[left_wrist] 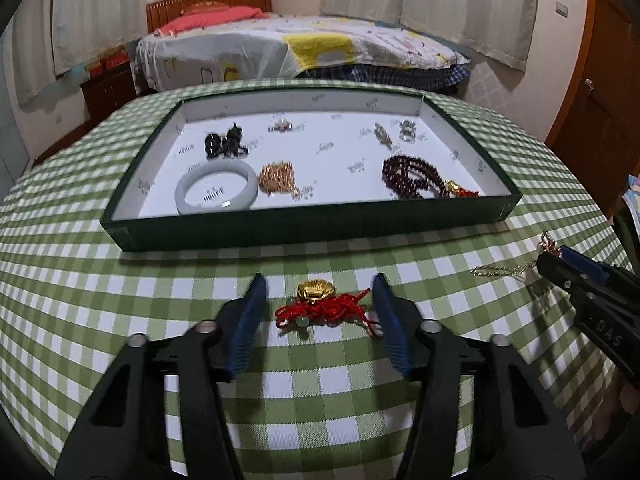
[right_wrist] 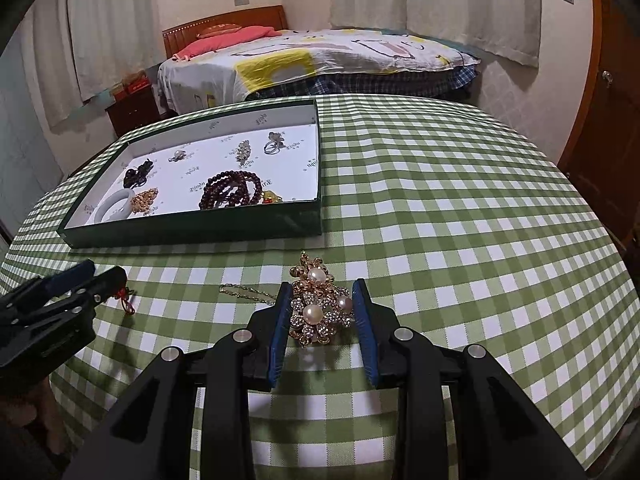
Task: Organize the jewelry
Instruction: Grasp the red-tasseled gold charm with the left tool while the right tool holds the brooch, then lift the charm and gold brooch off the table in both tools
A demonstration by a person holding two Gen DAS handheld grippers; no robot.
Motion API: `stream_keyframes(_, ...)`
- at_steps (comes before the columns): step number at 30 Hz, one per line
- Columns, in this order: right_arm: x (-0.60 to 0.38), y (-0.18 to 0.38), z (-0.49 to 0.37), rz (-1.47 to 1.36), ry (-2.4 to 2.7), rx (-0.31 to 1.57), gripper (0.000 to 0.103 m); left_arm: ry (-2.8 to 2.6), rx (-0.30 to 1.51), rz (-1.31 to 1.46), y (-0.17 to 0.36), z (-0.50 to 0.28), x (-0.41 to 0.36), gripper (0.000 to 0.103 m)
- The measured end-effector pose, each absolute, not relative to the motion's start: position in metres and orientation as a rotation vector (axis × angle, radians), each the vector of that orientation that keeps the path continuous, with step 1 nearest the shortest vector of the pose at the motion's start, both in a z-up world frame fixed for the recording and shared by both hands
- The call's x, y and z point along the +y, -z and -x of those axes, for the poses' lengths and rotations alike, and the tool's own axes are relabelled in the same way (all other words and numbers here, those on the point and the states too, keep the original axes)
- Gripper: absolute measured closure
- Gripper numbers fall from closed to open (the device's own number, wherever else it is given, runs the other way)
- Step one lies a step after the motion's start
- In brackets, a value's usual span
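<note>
Two pickups are in hand. At the lower centre of the left wrist view, the left gripper is spread wide around a red cord charm, nothing held. In the right wrist view, the right gripper is set half-open around a pearl brooch, apparently not yet pinched. Closing is called for next, then carriage to the tray above, where other jewellery lies.
</note>
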State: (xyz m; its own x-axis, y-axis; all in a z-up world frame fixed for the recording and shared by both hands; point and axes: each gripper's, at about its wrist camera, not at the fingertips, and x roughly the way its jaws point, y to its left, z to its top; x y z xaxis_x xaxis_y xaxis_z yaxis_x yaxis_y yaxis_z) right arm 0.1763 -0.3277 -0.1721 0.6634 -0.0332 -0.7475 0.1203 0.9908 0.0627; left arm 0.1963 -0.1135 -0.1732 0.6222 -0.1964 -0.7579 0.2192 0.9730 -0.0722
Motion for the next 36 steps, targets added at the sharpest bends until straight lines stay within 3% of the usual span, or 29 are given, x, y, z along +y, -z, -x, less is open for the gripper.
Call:
stream_keyframes(12,-0.325,0.169,-0.173,-0.108,0.082,0.830,0.072,0.279,0.877,0.004,0.174,-0.196,-0.109,0.087)
stream_keyframes(36,-0.322,0.168,-0.172,-0.107,0.072,0.823,0.072,0.286,0.853,0.007,0.168,-0.191,-0.101,0.091)
